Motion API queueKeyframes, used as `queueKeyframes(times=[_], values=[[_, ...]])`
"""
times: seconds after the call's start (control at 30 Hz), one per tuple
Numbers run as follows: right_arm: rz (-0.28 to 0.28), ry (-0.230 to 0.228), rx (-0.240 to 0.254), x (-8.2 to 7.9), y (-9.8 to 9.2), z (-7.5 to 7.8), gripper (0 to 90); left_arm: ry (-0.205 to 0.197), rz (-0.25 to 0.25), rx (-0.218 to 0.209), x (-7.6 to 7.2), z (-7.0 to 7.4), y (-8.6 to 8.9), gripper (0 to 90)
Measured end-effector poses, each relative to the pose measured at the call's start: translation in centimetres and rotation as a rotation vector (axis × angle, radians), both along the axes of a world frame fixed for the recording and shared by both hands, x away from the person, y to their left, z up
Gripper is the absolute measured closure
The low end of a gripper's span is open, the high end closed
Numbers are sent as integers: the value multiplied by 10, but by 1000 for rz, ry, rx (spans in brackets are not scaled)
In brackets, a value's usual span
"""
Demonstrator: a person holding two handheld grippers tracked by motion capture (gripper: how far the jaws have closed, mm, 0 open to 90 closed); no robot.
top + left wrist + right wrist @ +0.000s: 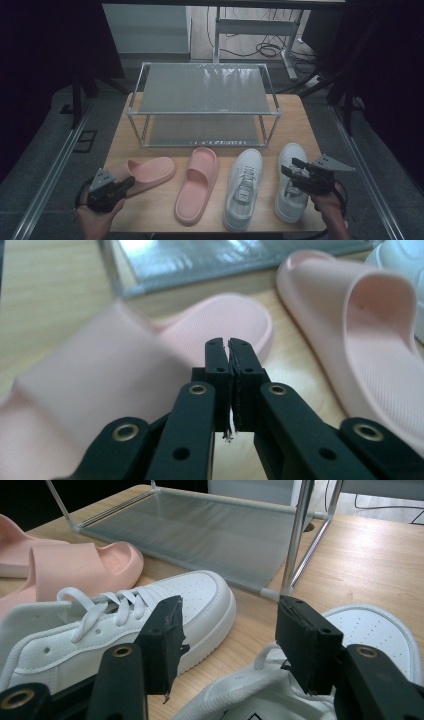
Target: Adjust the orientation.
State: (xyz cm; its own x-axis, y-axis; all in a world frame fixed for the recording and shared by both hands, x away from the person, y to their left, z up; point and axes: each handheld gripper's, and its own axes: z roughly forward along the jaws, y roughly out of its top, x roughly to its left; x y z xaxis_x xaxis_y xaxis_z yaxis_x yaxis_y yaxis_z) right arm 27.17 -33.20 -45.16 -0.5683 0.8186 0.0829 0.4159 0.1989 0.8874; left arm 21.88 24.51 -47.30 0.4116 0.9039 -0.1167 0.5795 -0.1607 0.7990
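Note:
Two pink slippers and two white sneakers lie in a row on the wooden table [150,215], in front of a two-shelf metal rack [205,90]. My left gripper [130,181] is shut with nothing between its jaws, and hovers over the heel end of the left slipper [152,170]. In the left gripper view the shut gripper [229,345] stands before that slipper [100,385], and the second slipper [360,325] lies to its right. My right gripper [291,166] is open above the right sneaker [292,150]. In the right gripper view the open gripper [230,615] hangs over that sneaker's collar [240,690].
The second slipper [197,185] and the left sneaker [243,187] lie between the two grippers. The rack's lower shelf [200,535] reaches close to the shoes' toes. Bare wood shows at the table's right [360,555]. Cables lie on the floor behind the rack [265,49].

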Motion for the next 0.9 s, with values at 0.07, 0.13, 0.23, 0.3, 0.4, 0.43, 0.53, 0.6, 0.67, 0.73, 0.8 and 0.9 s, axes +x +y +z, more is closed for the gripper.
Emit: queueKeyframes(times=[0.07, 0.13, 0.23, 0.3, 0.4, 0.43, 0.53, 0.6, 0.67, 0.73, 0.8, 0.9], values=[[1, 0, 0, 0, 0, 0, 448, -4, -7, 2, 10, 3, -7, 872], [3, 0, -1, 0, 0, 0, 448, -6, -21, 12, 22, 7, -15, 875], [3, 0, -1, 0, 1, 0, 449, -1, -26, 9, 41, 8, -23, 882], [5, 0, -1, 0, 1, 0, 449, 7, -20, 1, 55, 7, -27, 889], [5, 3, 1, 0, 1, 0, 451, 25, -9, -3, 72, 4, -31, 900], [5, 3, 1, 0, 1, 0, 451, 31, -8, 2, 77, 3, -33, 900], [4, 2, 2, 0, 0, 0, 452, 43, -8, 8, 88, 2, -38, 900], [3, 4, 3, 1, 0, 0, 452, 51, -7, 15, 95, 2, -42, 900], [4, 5, 2, 1, 0, -1, 451, 60, -3, 24, 102, 2, -46, 900], [7, 6, 1, 1, 1, -1, 451, 87, 15, 44, 114, -1, -50, 900], [8, 8, 2, 1, 2, -1, 451, 97, 21, 50, 117, -3, -52, 900], [8, 8, 2, 1, 2, -1, 451, 129, 33, 65, 126, -8, -57, 900]])
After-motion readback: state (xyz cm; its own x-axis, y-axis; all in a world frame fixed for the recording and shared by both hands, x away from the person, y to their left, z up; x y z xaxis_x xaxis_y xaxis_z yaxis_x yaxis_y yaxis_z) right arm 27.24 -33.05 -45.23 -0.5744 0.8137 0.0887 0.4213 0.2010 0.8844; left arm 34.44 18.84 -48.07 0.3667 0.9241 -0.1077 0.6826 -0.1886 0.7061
